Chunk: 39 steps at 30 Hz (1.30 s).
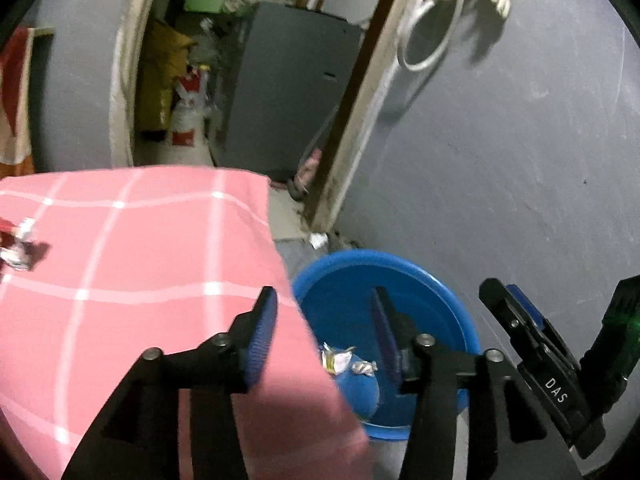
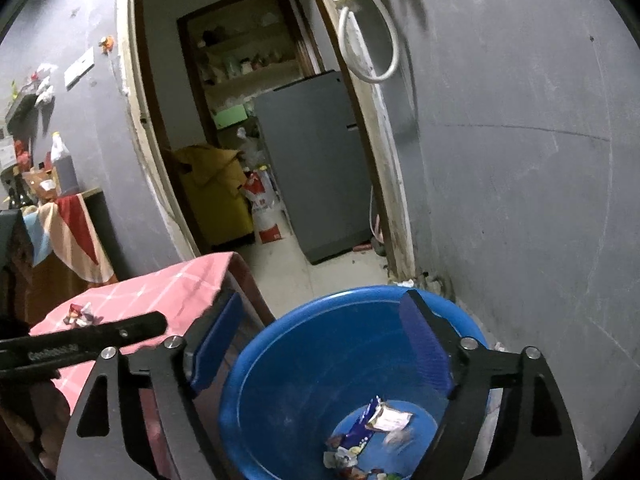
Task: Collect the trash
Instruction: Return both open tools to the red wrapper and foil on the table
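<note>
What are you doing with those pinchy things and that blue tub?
A person is picking up trash with a gripper in each hand. Both the left gripper and the right gripper are open and empty above the blue tub, where several wrappers already lie. One more crumpled wrapper sits on the pink checked cloth.

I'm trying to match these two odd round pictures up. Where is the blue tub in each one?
Left wrist view: the blue tub sits low and right of centre, on the floor beside the pink checked cloth, partly behind the tongs.
Right wrist view: the blue tub fills the bottom centre, with wrappers in it.
Shared landmark: the grey fridge seen through the doorway.
</note>
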{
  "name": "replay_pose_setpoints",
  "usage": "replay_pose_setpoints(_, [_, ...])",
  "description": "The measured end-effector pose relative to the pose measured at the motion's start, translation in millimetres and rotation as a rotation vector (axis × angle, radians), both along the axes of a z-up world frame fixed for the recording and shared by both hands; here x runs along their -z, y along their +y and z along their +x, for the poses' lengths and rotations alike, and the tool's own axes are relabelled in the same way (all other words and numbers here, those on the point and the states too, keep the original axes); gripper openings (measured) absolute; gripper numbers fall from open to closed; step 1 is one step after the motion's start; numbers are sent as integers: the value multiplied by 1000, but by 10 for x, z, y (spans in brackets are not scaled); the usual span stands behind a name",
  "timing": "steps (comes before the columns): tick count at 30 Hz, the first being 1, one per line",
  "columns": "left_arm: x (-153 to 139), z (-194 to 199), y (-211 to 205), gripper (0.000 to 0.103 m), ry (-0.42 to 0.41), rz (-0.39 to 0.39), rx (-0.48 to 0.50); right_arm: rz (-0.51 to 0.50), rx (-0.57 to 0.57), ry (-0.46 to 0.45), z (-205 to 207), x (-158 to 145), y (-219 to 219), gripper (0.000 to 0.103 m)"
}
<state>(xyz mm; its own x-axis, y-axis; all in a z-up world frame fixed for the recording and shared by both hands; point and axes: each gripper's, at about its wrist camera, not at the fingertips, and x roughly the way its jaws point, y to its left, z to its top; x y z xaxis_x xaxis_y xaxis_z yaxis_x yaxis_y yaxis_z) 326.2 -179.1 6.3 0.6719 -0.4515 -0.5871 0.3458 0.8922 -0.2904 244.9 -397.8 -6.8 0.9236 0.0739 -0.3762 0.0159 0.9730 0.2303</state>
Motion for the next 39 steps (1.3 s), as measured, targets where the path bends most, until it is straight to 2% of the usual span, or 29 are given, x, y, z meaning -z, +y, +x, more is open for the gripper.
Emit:
replay_pose_setpoints(3, [-94,-75,191,58,-41,-12,-34,-14,-14,-34,-23,-46,98,91])
replay_pose_setpoints(5, [-164,-134,329,69,-78,-19,-64,-20,-24,-61,-38,-80,164,103])
replay_pose_setpoints(7, [-220,-206,491,84,-123,-28,-102,-26,-38,-94,-62,-121,241,103])
replay_pose_setpoints(10, [-324,-332,740,96,-191,-42,-167,-38,-66,-150,-101,-188,376,103])
replay_pose_setpoints(18, [-525,-703,1422,97,-333,-38,-357,-39,-179,-294,-253,-374,791,103])
replay_pose_setpoints(27, [-628,-993,1983,98,-415,-14,-477,-55,-281,-384,-362,-610,1265,103])
replay_pose_setpoints(35, [-563,-1107,2456,99,-420,44,-539,-65,-379,-384,-247,-739,1725,103])
replay_pose_setpoints(39, [-496,-1019,2686,99,-377,85,-536,-65,-440,-340,-42,-784,1977,103])
